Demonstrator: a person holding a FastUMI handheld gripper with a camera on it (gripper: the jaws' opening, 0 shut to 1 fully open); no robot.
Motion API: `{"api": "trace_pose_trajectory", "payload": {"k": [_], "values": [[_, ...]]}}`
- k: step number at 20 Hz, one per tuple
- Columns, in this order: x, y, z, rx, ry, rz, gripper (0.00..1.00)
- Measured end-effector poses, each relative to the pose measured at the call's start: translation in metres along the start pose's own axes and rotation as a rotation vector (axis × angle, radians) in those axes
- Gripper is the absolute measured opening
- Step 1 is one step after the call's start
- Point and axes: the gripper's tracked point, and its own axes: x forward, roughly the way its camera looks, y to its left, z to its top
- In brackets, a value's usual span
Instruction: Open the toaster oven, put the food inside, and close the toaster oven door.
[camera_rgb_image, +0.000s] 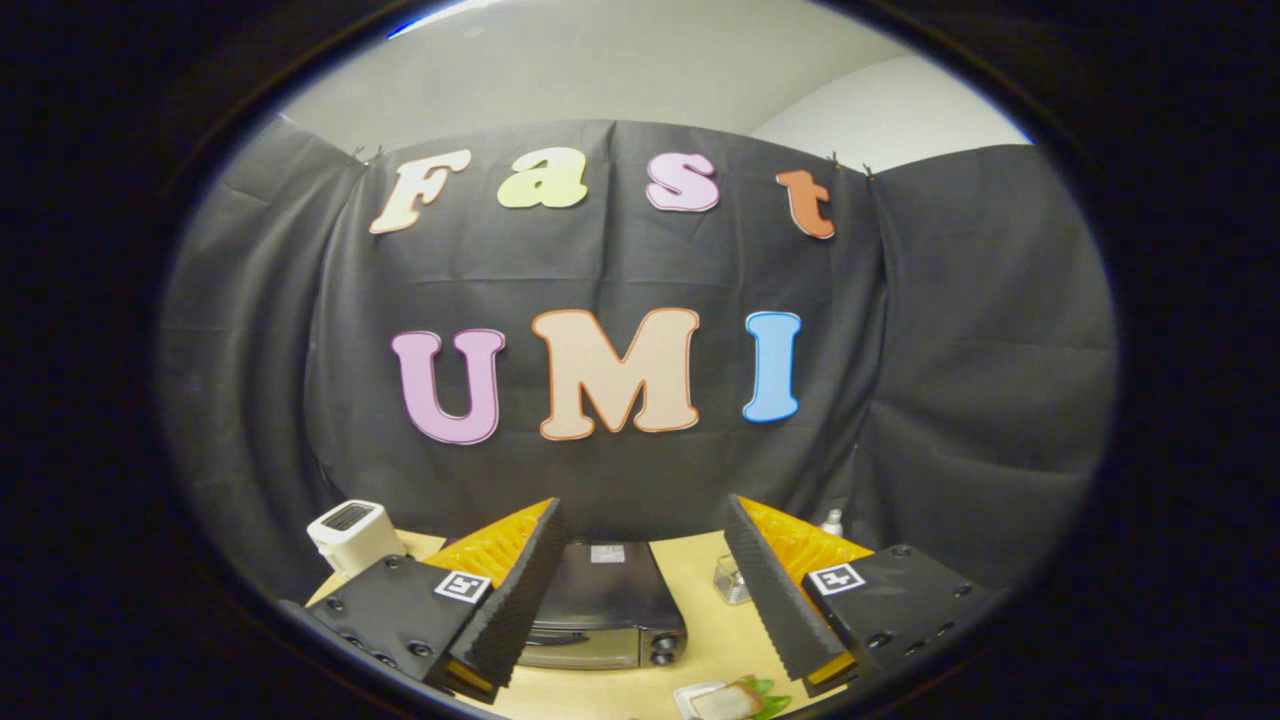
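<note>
Two fingers (500, 610) of the gripper (640, 590) are sitting closest, and they are standing wide apart with nothing held between them. Between them, a bit lower and farther off, the toaster oven (608, 605) is sitting on the wooden table (700, 560). Its door is looking shut, and its two knobs are showing at its front right corner. One finger is covering its left side.

Just below the fingers, the food (735, 700) is lying on a small white plate (690, 697). It is looking like toast with something green beside it, but part of it is cut off, so it is hard to tell.

Bare table is stretching between the oven and the right finger, so there is open room there. A small clear glass thing (732, 580) is standing in that gap. A white toaster (352, 535) is sitting at the table's far left edge. A small white bottle top (832, 521) is peeking up behind the right finger. Black cloth (950, 350) is hanging behind the table.
</note>
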Motion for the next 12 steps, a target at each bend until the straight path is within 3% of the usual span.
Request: {"api": "trace_pose_trajectory", "payload": {"k": [7, 12], "values": [[0.005, 0.038, -0.032, 0.076, -0.027, 0.041, 0.99], [0.008, 0.072, -0.085, 0.024, -0.011, 0.100, 0.99]]}}
